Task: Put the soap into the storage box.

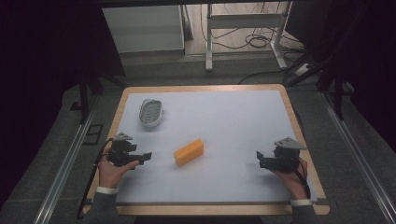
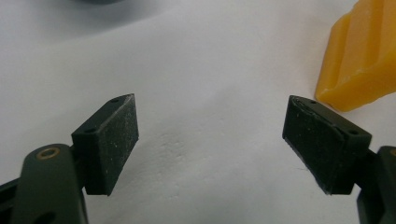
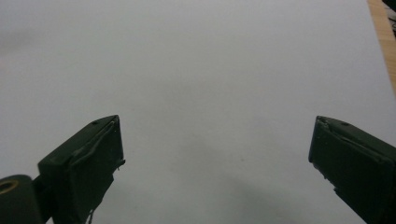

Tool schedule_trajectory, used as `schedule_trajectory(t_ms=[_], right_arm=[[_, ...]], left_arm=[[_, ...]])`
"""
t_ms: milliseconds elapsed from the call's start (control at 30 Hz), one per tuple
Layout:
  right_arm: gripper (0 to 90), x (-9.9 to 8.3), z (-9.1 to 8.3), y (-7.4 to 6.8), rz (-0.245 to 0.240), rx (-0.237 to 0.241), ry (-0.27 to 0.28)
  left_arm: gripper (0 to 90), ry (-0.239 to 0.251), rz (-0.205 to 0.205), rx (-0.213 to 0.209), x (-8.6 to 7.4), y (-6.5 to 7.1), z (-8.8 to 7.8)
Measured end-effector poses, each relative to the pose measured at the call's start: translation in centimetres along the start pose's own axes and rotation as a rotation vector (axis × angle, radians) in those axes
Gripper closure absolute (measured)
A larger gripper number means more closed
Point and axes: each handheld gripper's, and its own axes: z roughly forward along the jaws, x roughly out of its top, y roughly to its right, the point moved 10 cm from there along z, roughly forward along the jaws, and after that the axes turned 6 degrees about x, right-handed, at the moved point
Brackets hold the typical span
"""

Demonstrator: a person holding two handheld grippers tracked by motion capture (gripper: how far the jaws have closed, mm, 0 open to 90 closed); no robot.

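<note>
An orange block (image 1: 189,152) lies near the middle of the white mat (image 1: 233,121). A small grey oval dish (image 1: 152,112) sits at the mat's back left. My left gripper (image 1: 145,156) rests at the mat's left edge, pointing right toward the block, a short gap away. Its jaws stand open with nothing between them (image 2: 210,135), and the orange block (image 2: 362,60) shows at the upper right of the left gripper view. My right gripper (image 1: 259,159) sits at the front right, pointing left, open over bare mat (image 3: 215,144).
The mat covers a wooden tabletop (image 1: 205,87) whose rim shows all round. Behind the table stand a white desk frame (image 1: 243,28) with cables on the floor and a pale cabinet (image 1: 142,28). Metal rails (image 1: 65,163) run along both sides.
</note>
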Motion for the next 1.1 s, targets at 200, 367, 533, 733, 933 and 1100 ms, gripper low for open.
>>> schedule_trajectory(t_ms=[200,367,533,733,933,1100], right_arm=[[6.5,0.0,-0.6,0.7,0.017,0.005,0.01],[6.8,0.2,-1.0,1.2,0.023,0.006,0.022],[6.8,0.2,-0.8,1.4,0.029,-0.005,0.019],[6.8,-0.1,-0.8,1.5,0.031,-0.004,0.012],[6.8,-0.3,-0.9,1.9,0.04,-0.02,0.009],[6.8,-0.2,-1.2,2.1,0.045,-0.013,0.018]], left_arm=[[18.9,-0.007,0.01,-0.004,-0.2,0.3,0.0],[18.8,-0.01,0.027,-0.002,-0.2,0.5,-0.2],[18.8,0.0,0.034,-0.001,-0.1,0.7,-0.5],[18.8,-0.008,0.04,0.005,-0.1,0.9,-0.4],[18.8,-0.015,0.071,0.003,0.0,1.5,-0.3],[19.3,-0.001,0.071,0.024,0.6,1.6,-1.0]])
